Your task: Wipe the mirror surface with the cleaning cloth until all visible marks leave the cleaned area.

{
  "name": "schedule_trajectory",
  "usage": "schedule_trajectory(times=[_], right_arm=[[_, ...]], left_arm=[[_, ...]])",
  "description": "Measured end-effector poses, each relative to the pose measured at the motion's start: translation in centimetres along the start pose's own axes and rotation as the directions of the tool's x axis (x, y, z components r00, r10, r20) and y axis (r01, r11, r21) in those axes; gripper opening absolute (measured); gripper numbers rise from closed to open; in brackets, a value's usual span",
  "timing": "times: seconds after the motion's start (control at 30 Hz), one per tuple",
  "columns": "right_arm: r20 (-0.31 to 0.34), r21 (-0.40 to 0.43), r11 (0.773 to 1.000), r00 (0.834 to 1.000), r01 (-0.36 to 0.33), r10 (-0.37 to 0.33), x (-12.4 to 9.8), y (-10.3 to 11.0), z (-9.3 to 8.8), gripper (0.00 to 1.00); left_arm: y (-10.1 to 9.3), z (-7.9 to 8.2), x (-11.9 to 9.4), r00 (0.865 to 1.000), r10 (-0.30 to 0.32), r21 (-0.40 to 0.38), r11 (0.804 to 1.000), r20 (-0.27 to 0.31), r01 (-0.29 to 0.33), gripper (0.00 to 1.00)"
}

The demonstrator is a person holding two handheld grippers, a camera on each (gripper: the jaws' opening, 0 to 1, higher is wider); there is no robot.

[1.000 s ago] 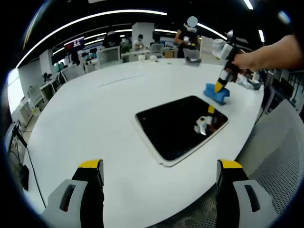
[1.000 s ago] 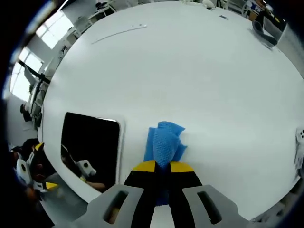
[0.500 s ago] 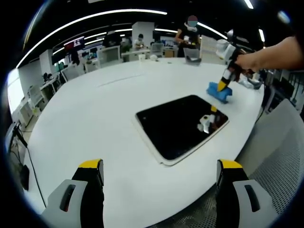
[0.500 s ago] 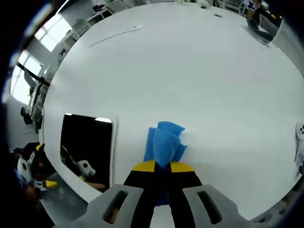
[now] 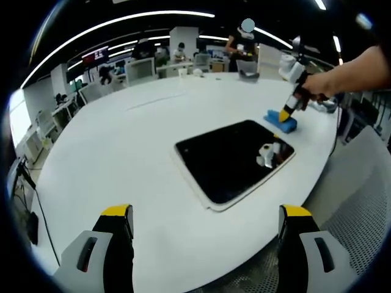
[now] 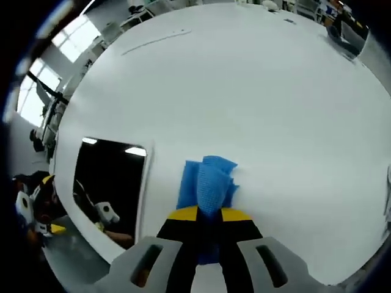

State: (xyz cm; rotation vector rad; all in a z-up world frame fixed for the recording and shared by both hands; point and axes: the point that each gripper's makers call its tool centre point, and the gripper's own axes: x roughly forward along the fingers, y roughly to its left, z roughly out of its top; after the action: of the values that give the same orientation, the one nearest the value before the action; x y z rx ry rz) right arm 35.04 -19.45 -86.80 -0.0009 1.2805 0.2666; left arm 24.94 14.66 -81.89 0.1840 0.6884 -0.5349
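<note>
On a round white table (image 5: 122, 159), the right gripper (image 6: 214, 213) pinches a crumpled blue cleaning cloth (image 6: 208, 183), its jaws clenched on the fabric, just beside the dark rectangular mirror (image 5: 235, 160) at its two o'clock corner. The left gripper (image 5: 204, 213) hovers at six o'clock, jaws released and well apart.

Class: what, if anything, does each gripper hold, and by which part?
The right gripper pinches the blue cloth by its near end, on the table. The left gripper holds nothing.
</note>
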Motion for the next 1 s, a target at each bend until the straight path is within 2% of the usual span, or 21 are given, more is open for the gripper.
schedule_trajectory(times=[0.17, 0.27, 0.43, 0.57, 0.7, 0.9, 1.0], right_arm=[[0.012, -0.087, 0.995, 0.999, 0.041, -0.04, -0.2, 0.0, 0.2, 0.08], [0.028, -0.092, 0.993, 0.997, 0.072, -0.07, -0.2, -0.3, 0.3, 0.11], [0.046, -0.147, 0.986, 0.996, 0.078, -0.072, -0.2, 0.1, 0.3, 0.16], [0.081, -0.138, 0.987, 0.994, 0.079, -0.068, -0.2, 0.7, 0.4, 0.25], [0.109, -0.159, 0.983, 0.991, 0.09, -0.073, -0.2, 0.7, 0.3, 0.27], [0.145, -0.129, 0.989, 0.988, 0.077, -0.058, -0.2, 1.2, 0.5, 0.4], [0.207, -0.119, 0.989, 0.976, 0.087, -0.061, -1.1, 0.9, 1.2, 0.47]], left_arm=[[0.0, -0.1, 0.0, 1.0, -0.002, 0.002, 1.0, -0.004, 0.002, 0.99], [0.0, -0.1, 0.0, 1.0, -0.002, 0.0, 1.0, -0.004, 0.002, 0.99], [-0.1, -0.1, 0.1, 1.0, -0.007, 0.0, 1.0, -0.007, 0.007, 0.99], [-0.2, -0.1, 0.1, 1.0, -0.013, 0.0, 1.0, -0.006, 0.013, 0.99], [0.0, 0.0, 0.0, 1.0, 0.002, 0.0, 1.0, 0.0, -0.002, 1.0], [-0.4, 0.0, 0.1, 1.0, -0.012, -0.002, 1.0, -0.007, 0.012, 1.0], [-0.5, 0.0, 0.1, 1.0, -0.016, -0.002, 1.0, -0.008, 0.016, 1.0]])
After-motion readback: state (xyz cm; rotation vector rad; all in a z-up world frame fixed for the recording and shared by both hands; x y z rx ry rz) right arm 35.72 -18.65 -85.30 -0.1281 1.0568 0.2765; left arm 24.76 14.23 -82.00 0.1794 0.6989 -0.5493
